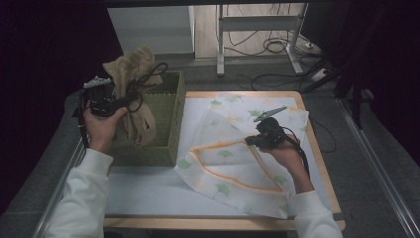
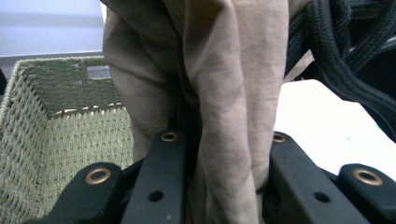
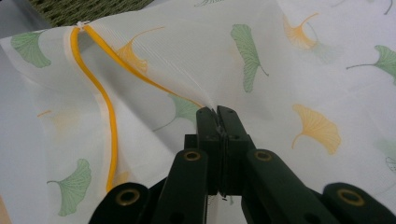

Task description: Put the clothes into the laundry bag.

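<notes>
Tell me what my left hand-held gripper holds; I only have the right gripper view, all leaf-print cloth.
Observer: The left hand-held gripper is shut on a tan garment, bunched between its jaws.
Operator: Say where that garment hangs.
Observer: In the high view it hangs over the green woven basket, its lower end down inside.
Operator: Place the basket for me.
Observer: It stands at the table's left, beside the leaf-print mesh bag that your right hand-held gripper pinches.
</notes>
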A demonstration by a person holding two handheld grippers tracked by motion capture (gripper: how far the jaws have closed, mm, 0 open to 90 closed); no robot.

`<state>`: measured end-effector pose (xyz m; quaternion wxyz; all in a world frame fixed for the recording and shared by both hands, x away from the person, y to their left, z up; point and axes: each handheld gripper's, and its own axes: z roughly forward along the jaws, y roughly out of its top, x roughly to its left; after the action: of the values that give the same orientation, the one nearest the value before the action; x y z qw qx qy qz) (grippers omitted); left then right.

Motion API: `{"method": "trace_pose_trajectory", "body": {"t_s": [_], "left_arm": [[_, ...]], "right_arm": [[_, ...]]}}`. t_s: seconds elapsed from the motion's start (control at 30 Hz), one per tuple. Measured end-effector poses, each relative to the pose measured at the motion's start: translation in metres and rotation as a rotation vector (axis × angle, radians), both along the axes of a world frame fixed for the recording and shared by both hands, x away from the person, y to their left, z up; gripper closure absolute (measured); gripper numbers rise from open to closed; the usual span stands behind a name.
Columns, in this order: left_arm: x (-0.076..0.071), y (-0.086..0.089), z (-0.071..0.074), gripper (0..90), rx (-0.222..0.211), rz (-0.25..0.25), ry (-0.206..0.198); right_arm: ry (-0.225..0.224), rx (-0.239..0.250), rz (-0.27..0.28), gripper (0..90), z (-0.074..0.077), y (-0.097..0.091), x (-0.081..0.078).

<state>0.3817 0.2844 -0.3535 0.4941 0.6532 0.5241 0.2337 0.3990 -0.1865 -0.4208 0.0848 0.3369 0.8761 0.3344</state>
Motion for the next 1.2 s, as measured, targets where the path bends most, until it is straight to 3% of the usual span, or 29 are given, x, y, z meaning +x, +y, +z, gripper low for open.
{"method": "trace_pose_trajectory", "body": {"t_s": [0.63,1.2], "left_arm": [[-0.013,-0.011,0.011,78.0,-0.021,-0.049,-0.043],[-0.021,-0.014,0.018,78.0,-0.024,-0.057,-0.088]], "right_arm": [[0.002,0.0,-0.001,88.6,-0.001,-0.001,0.001],[0.004,-0.002,-0.004,88.6,-0.001,0.0,0.0]]}}
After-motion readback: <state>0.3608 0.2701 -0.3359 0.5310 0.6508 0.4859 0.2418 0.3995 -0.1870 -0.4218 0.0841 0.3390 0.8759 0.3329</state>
